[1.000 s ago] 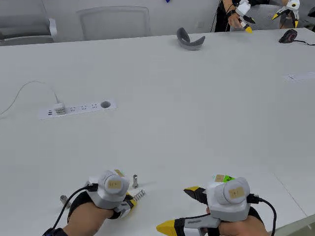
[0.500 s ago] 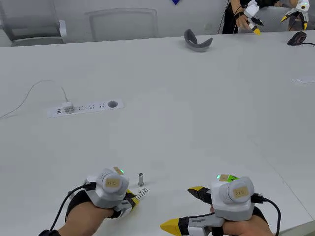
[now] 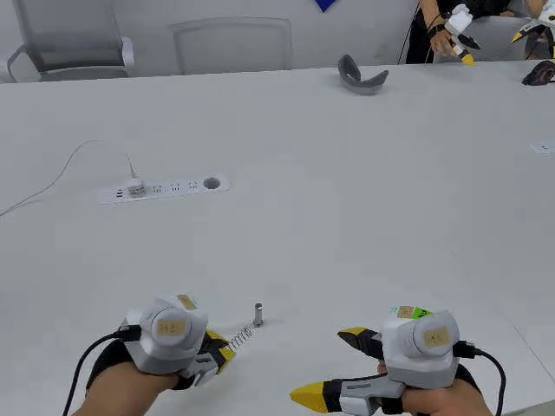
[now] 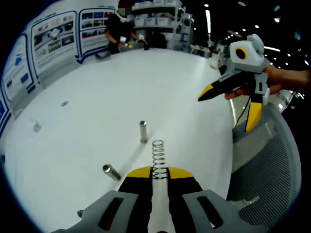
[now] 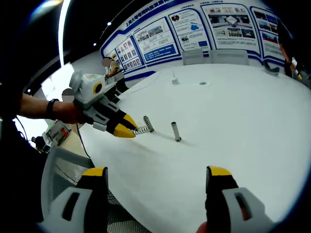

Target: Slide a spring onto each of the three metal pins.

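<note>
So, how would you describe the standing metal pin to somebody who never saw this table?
On the large white table, look at the near edge, just ahead of the left gripper, which holds a spring. The pin is a short silver cylinder just beyond the spring's free end. It stands upright, while the other pin nearby lies on its side.

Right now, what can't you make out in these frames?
- Left gripper view: the held end of the spring is buried between the yellow tips of the left gripper; grip depth unclear.
- Left gripper view: a small object beside the gripper body is half covered and too small to call a pin.
- Head view: the left gripper's body covers most of its jaws.
</note>
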`<state>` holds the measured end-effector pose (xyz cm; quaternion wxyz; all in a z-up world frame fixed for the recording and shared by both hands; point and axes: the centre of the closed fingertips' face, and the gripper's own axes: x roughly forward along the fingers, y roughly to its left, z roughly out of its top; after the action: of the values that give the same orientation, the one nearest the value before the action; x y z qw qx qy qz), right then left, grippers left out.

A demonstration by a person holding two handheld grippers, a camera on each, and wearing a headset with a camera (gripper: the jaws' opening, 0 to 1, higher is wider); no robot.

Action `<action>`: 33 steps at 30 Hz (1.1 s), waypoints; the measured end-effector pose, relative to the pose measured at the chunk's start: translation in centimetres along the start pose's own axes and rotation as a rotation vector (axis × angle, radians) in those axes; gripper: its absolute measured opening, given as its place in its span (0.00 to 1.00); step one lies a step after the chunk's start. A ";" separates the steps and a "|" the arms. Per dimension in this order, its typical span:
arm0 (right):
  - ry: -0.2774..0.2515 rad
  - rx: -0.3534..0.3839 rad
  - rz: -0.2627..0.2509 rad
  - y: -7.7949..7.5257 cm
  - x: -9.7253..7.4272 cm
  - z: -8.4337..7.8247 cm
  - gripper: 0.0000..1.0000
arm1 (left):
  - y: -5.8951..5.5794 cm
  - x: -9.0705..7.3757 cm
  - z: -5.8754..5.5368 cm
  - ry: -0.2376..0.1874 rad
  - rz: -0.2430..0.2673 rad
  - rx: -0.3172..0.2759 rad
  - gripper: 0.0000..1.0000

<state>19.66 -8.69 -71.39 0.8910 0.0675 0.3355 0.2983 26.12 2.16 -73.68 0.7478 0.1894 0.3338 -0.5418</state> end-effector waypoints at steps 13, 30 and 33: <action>0.009 -0.003 0.020 0.3 0.3 -0.1 0.83 | 1.1 -4.0 -1.3 -0.009 0.040 0.010 0.11; -0.017 -0.024 0.106 2.0 2.1 2.5 0.77 | -0.3 -5.2 -0.5 -0.019 0.021 0.066 0.11; -0.043 -0.012 0.144 2.7 2.6 3.5 0.72 | -0.7 -5.3 0.2 -0.028 0.013 0.082 0.11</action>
<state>22.13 -4.75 -69.28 0.8746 0.0925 0.3090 0.3619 24.58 5.38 -69.75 0.7476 0.2146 0.2993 -0.5527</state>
